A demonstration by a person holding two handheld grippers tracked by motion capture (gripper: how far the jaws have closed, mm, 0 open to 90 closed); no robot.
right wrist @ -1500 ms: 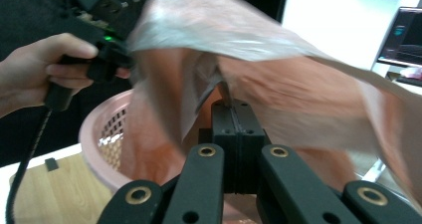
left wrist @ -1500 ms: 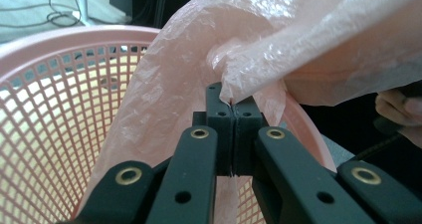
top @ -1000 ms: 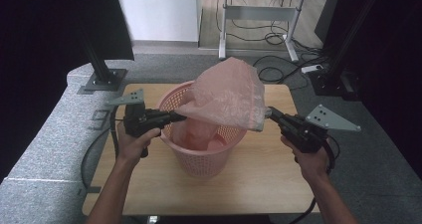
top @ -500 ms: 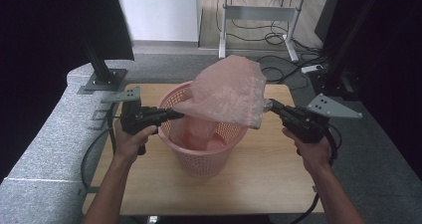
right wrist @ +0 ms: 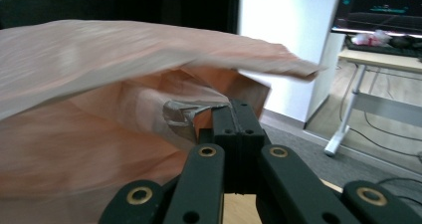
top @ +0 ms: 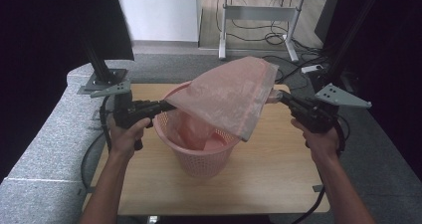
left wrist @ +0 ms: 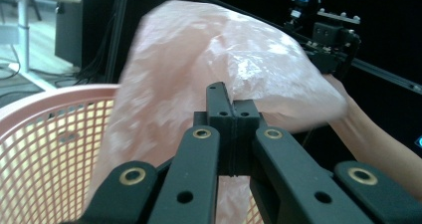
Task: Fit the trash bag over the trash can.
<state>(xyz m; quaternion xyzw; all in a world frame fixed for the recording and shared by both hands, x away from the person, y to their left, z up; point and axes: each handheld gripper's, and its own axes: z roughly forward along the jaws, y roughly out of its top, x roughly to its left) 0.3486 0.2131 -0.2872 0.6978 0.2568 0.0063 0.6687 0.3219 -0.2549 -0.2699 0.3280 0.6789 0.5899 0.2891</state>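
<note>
Over the tabletop's (top: 278, 184) middle, your left gripper (top: 164, 105) and right gripper (top: 276, 95) have their fingers clamped tight on the pink bag (top: 229, 94), stretched above the basket (top: 199, 159).

I can't find any words, numbers or signs to read here. The pink bag (top: 229, 97) is plain, with nothing printed on it. The pink basket (top: 199, 157) has no label. The screen (right wrist: 380, 5) far back in the right gripper view shows some small bright marks, but they are too tiny and blurry for me to read.
</note>
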